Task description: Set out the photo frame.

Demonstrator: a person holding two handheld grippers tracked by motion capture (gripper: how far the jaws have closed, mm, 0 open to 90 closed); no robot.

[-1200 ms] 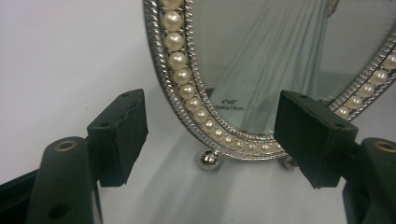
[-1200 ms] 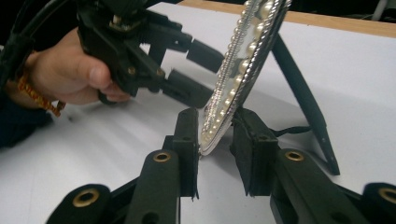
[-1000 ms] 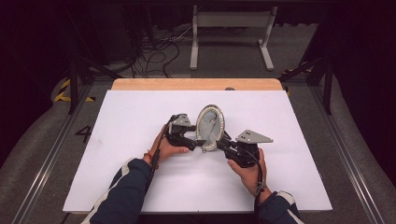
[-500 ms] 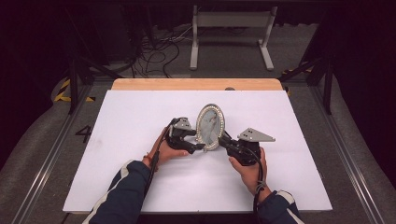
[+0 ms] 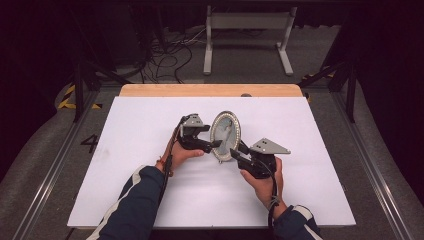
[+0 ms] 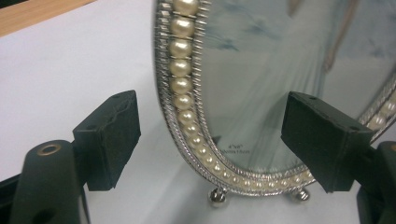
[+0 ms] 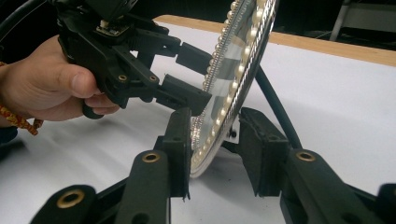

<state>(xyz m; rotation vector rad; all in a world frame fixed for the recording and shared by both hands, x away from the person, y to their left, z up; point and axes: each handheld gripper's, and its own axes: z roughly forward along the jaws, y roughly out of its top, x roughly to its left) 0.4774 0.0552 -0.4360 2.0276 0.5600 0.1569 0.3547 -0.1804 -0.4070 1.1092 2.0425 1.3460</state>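
black jaws of the right gripper (image 7: 215,154), just opening, straddle the lower rim of an oval pearl-edged picture frame (image 5: 225,136) without pressing it. the left gripper (image 6: 215,140) brackets its edge, spread wide. the frame stands upright mid-table (image 5: 125,130); release looks nearly done.
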